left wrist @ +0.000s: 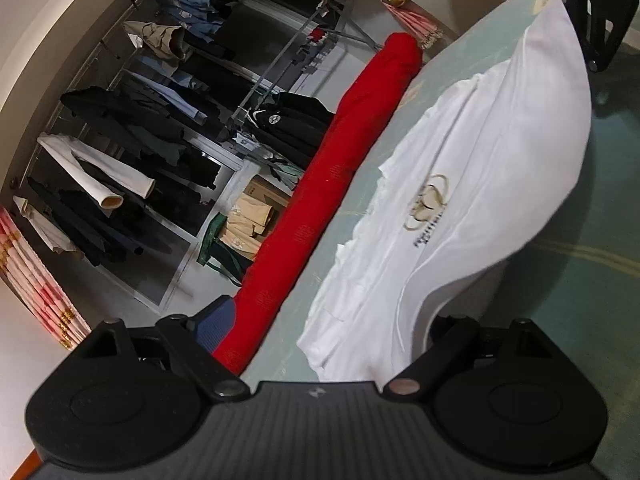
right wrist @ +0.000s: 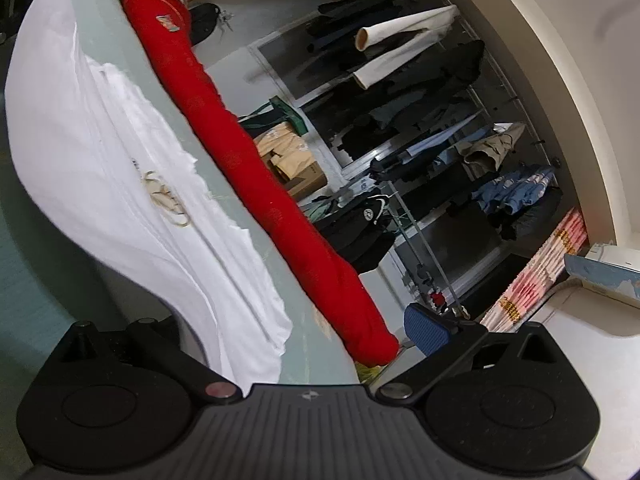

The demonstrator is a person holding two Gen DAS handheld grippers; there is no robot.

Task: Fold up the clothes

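Left wrist view, from left to right: at 9 o'clock I see a clothes rack (left wrist: 120, 140) full of dark and pale garments, with cardboard boxes (left wrist: 256, 212) on the floor beside it. A long red roll of cloth (left wrist: 352, 168) runs from 7 o'clock up to 1 o'clock along the far edge of the bench (left wrist: 600, 320). Just right of it lies the white shirt (left wrist: 500, 140), with its gold logo (left wrist: 430, 200) facing up. The shirt's near edge is lifted off the bench in a curve. The left gripper (left wrist: 336, 316) stands wide. Its blue pad (left wrist: 212, 324) at 7 o'clock is bare, and the other finger at 5 o'clock is hidden under the shirt's raised edge. At 1 o'clock the right gripper (left wrist: 596, 28) is at the shirt's far corner.

Right wrist view: the white shirt (right wrist: 80, 120) fills the left side from 11 o'clock to 6 o'clock, again with its near edge raised over the bench (right wrist: 40, 280). The red roll (right wrist: 240, 152) crosses the middle from 11 o'clock to 5 o'clock. To the right, at 3 o'clock, hangs the same clothes rack (right wrist: 440, 120). The right gripper (right wrist: 292, 324) is also wide. Its finger at 7 o'clock is tucked under the cloth, and its blue pad (right wrist: 428, 328) at 5 o'clock touches nothing. No pad presses on the shirt, as far as I can see.
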